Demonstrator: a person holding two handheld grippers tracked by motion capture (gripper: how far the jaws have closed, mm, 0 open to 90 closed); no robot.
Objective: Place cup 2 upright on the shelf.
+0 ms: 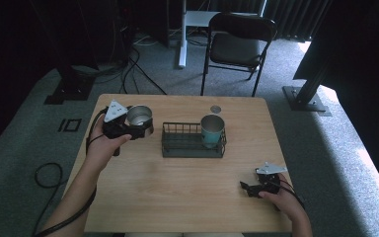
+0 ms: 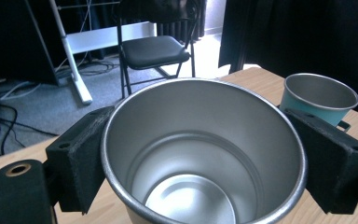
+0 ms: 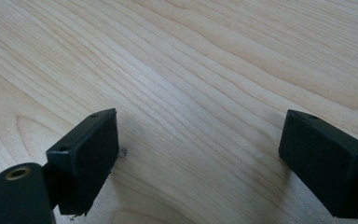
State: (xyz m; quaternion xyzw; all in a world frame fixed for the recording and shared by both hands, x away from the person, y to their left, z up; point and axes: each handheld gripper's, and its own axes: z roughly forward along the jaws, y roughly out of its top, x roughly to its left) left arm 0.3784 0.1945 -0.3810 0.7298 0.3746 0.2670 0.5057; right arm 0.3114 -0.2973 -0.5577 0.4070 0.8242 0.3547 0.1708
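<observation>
My left gripper [image 1: 138,125] is shut on a steel cup [image 1: 139,116] at the back left of the table, one jaw on each side of its wall. In the left gripper view, the steel cup [image 2: 200,140] stands upright and empty between the jaws of my left gripper [image 2: 200,168]. A teal cup [image 1: 212,129] stands upright in the right end of a dark wire basket [image 1: 177,146] at the table's middle; the teal cup [image 2: 319,95] lies beyond the right jaw. My right gripper [image 1: 249,187] rests open near the front right, with bare wood between the jaws of my right gripper [image 3: 198,163].
A small round grey disc [image 1: 215,108] lies behind the basket near the table's back edge. A black chair [image 1: 237,42] stands on the carpet beyond the table, and cables [image 1: 133,69] run across the floor at the back left.
</observation>
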